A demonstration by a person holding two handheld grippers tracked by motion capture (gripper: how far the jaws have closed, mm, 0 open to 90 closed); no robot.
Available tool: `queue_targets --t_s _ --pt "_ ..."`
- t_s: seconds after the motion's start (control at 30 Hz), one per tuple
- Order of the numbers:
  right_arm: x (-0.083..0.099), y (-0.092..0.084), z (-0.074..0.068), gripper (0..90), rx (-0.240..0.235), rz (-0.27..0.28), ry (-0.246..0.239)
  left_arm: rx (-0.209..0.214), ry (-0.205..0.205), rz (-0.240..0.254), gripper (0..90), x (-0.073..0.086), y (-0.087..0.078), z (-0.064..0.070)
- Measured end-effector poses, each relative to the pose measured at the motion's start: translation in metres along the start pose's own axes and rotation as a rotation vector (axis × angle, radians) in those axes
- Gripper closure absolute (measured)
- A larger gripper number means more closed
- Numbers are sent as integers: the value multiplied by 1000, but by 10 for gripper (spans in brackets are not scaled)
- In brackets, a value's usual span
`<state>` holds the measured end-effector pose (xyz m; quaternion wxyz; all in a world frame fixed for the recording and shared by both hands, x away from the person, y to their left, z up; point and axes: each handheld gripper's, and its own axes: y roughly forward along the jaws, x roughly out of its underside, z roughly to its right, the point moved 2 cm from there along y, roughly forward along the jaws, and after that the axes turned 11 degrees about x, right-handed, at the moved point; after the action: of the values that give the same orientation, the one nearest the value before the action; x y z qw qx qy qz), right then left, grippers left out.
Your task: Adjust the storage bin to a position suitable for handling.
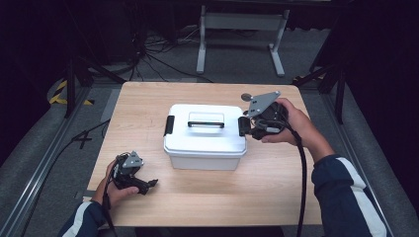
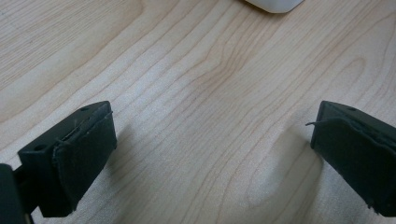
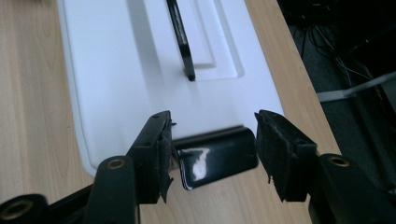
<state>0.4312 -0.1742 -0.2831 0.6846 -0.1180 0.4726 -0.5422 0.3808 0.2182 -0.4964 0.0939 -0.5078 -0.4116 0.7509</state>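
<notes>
Right gripper [image 3: 212,156] at the side latch [image 3: 217,157] of the white box [image 1: 205,136], mid-frame on the desk [image 1: 276,187]

Stiff, glossy plastic, likely light and slippery; the latch sits between half-open jaws, contact unclear. Left gripper [image 2: 210,154] rests lower left, jaws wide and empty. Box contents and hinge are hidden

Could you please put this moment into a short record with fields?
surface: wooden table
main object: white lidded box, black handle lying flat on the lid
right gripper: jaws either side of the black latch at the box's end, contact unclear
left gripper: open over bare wood, apart from the box
</notes>
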Motion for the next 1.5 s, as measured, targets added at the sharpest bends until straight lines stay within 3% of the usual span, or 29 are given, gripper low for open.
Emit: queue_targets --t_s 0.53,0.77,1.3,1.5 --pt "-31 33 -3 546 -43 -38 -65 0 0 0 6 0 0 0" --pt "-49 46 -9 631 -78 -63 -130 0 0 0 7 0 0 0" --pt "-78 74 -23 778 -83 -180 -241 0 0 0 6 0 0 0" --pt "-82 81 -28 839 -97 -174 -263 0 0 0 6 0 0 0"
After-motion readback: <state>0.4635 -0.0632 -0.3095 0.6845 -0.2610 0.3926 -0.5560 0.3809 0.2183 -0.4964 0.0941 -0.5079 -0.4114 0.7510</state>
